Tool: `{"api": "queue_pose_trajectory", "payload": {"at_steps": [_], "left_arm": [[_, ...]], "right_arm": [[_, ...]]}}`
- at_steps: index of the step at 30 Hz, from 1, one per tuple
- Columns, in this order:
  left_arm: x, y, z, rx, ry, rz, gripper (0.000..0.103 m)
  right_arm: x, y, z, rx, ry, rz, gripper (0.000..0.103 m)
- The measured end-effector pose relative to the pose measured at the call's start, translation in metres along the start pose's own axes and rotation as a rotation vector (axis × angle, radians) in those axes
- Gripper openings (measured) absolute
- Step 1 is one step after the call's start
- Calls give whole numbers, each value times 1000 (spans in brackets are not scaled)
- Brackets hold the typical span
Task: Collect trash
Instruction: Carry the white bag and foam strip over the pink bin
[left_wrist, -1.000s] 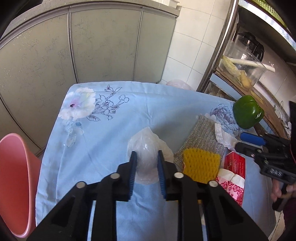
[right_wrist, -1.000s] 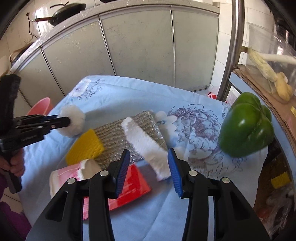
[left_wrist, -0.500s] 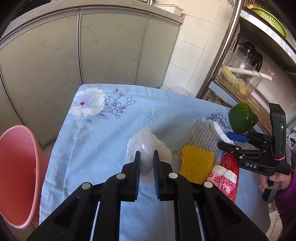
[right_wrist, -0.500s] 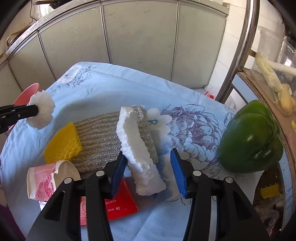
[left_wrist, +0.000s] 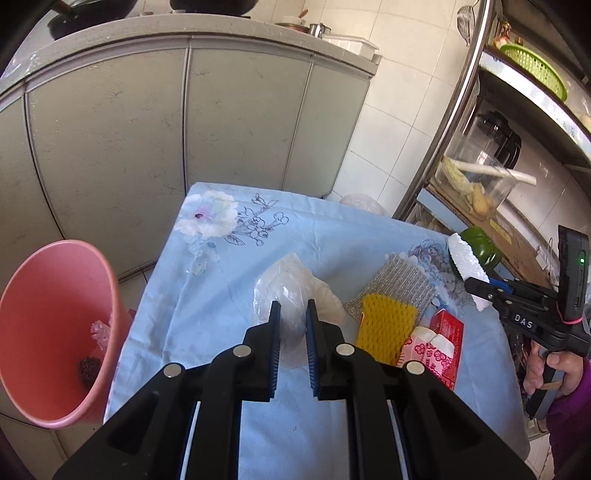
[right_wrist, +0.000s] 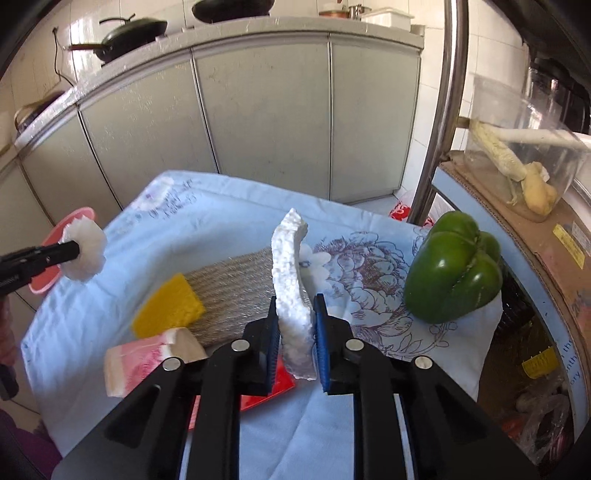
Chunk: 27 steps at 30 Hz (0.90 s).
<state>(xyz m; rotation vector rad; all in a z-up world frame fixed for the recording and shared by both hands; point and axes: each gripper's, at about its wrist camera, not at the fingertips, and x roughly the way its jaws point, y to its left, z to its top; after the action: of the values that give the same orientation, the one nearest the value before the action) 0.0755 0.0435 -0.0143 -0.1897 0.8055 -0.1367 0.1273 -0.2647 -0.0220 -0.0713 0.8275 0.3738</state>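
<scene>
- Our left gripper (left_wrist: 293, 319) is clamped on a crumpled clear plastic bag (left_wrist: 291, 291), holding it over the blue floral tablecloth (left_wrist: 221, 280).
- A pink bin (left_wrist: 55, 306) stands on the floor just left of the table, with scraps at its bottom.
- Our right gripper (right_wrist: 295, 325) has just been closing; its blue pads now press a white foam strip (right_wrist: 290, 273), which stands upright between them.
- On the cloth lie a yellow-and-silver scouring pad (right_wrist: 207, 295), a crushed paper cup (right_wrist: 147, 358), a red packet (left_wrist: 448, 332) and a green pepper (right_wrist: 454, 269).
</scene>
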Motion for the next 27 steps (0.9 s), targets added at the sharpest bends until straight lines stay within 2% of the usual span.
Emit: {"api": "queue_pose_trajectory", "payload": {"at_steps": [5, 10, 15, 22, 27], "left_arm": [[-27, 13, -5, -31, -54, 21, 12], [-54, 34, -9, -67, -108, 55, 12], [-78, 60, -12, -115, -159, 104, 12], [-106, 101, -19, -157, -225, 221, 12], [-111, 128, -26, -202, -232, 287, 12]], "right_arm": [[-25, 19, 1, 17, -44, 50, 18], [-33, 58, 4, -2, -65, 130, 18], [-28, 105, 18, -18, -65, 224, 18], [-14, 172, 40, -68, -59, 331, 18], [4, 213, 54, -108, -36, 390, 18]]}}
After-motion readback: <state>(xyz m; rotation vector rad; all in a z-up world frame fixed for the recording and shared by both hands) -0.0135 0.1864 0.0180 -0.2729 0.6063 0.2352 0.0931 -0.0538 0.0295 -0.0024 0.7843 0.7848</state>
